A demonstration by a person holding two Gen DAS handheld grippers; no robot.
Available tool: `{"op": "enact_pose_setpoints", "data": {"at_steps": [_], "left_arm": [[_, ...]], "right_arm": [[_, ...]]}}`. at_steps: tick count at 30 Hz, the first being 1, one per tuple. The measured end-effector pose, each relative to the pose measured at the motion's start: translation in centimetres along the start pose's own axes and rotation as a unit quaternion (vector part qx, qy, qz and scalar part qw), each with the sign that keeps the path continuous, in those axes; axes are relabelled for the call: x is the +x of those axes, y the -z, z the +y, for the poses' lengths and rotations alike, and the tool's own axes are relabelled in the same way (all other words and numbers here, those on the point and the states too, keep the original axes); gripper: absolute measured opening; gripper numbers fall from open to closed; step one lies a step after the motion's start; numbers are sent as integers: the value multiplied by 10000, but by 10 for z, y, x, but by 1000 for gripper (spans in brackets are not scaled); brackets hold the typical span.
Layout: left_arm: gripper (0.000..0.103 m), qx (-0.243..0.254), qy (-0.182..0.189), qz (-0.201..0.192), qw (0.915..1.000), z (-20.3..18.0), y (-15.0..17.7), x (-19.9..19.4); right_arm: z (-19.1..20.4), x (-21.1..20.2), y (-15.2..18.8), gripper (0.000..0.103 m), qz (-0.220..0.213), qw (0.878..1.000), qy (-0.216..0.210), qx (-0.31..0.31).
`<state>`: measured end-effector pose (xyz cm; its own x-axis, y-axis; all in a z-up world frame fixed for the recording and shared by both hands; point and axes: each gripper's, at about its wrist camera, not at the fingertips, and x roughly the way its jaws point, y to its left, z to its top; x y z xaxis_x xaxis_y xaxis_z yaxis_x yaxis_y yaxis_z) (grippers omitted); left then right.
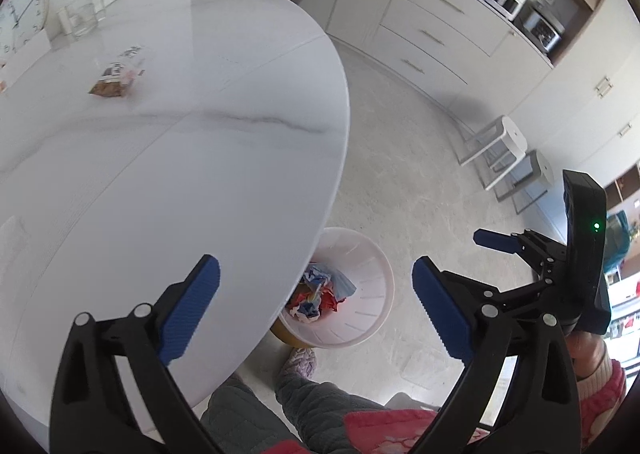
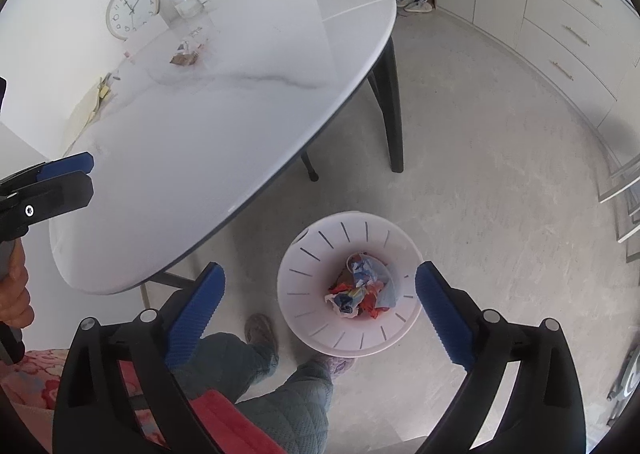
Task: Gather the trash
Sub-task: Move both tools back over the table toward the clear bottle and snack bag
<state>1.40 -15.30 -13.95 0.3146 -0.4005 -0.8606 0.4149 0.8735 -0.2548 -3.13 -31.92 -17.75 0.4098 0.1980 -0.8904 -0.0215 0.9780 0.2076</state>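
A white waste bin (image 2: 316, 318) stands on the floor beside the table, with crumpled coloured wrappers (image 2: 360, 290) inside; it also shows in the left wrist view (image 1: 368, 306), half under the table edge. My right gripper (image 2: 320, 306) is open and empty, held above the bin. My left gripper (image 1: 316, 306) is open and empty over the table's near edge. A brown and white snack wrapper (image 1: 116, 77) lies on the white marble table (image 1: 200, 133), far from both grippers; it also shows in the right wrist view (image 2: 186, 53).
A clock (image 2: 132, 9) and a clear glass container (image 2: 186, 5) stand at the table's far side. Papers (image 2: 92, 101) lie by the wall. Stools (image 1: 508, 157) and drawers (image 1: 432, 37) line the right. The person's slippered feet (image 2: 262, 332) are near the bin.
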Motion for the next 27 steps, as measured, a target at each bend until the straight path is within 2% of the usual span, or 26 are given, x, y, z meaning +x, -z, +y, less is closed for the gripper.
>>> {"op": "enact_pose_setpoints", "data": {"at_steps": [8, 15, 17, 20, 24, 27], "left_arm": [[95, -631, -340, -364, 9968, 46, 7, -36], [95, -1125, -670, -506, 9901, 119, 18, -60], [95, -1209, -697, -517, 9889, 150, 22, -67], [95, -1138, -835, -475, 9888, 189, 25, -74], [95, -787, -931, -420, 9917, 244, 27, -84], [95, -398, -929, -228, 9946, 281, 25, -80]], "right_arm": [[33, -5, -30, 99, -260, 9993, -218, -140], [92, 15, -62, 99, -239, 9977, -282, -569], [114, 22, -71, 99, -258, 9972, -296, -643], [146, 35, -84, 99, -269, 9973, -367, -580], [188, 52, -98, 99, -324, 9971, -425, -549], [213, 62, -104, 99, -346, 9975, -407, -452]]}}
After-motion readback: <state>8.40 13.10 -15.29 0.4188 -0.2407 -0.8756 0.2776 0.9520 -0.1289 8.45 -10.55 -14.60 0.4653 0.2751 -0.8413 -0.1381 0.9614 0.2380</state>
